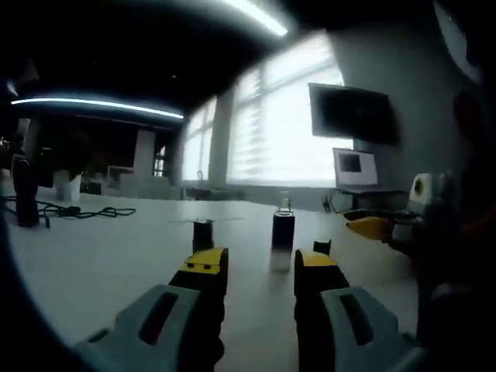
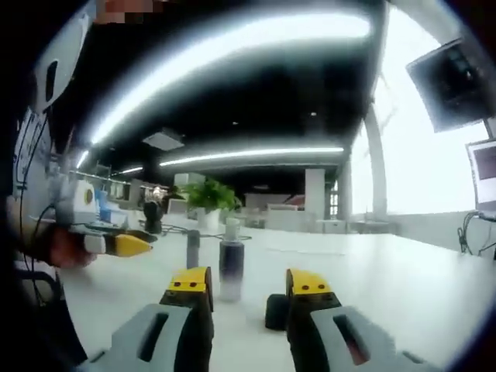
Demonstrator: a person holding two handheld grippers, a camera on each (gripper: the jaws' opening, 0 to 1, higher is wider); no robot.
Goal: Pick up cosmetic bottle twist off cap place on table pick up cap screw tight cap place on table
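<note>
Wide bare stretches of the pale white tabletop [image 1: 101,248] are being shown on every side of the work area in the left gripper view, with the far edge running below the bright blinded windows [image 1: 271,124].

The left gripper [image 1: 260,267] is being held released, its yellow-tipped jaws spread with a clear gap between them and nothing gripped. Just beyond that gap, the tall cosmetic bottle with a dark top half and a pale lower half [image 1: 282,239] is being seen standing on the table, apart from the jaws; its long axis is upright and its neck is pointing up. A small dark cylindrical cap [image 1: 202,235] is standing to its left, and another small dark piece [image 1: 322,247] is sitting near the right jaw. The other yellow-tipped tool [image 1: 370,227] is being held in from the right.

In the right gripper view, the right gripper [image 2: 246,292] is likewise being kept released and empty, a black round object [image 2: 276,311] resting beside its right jaw. The bottle [image 2: 231,268] is standing upright just past the left jaw, the cap [image 2: 193,249] behind it. Further back, a green potted plant [image 2: 209,203] is being seen.
</note>
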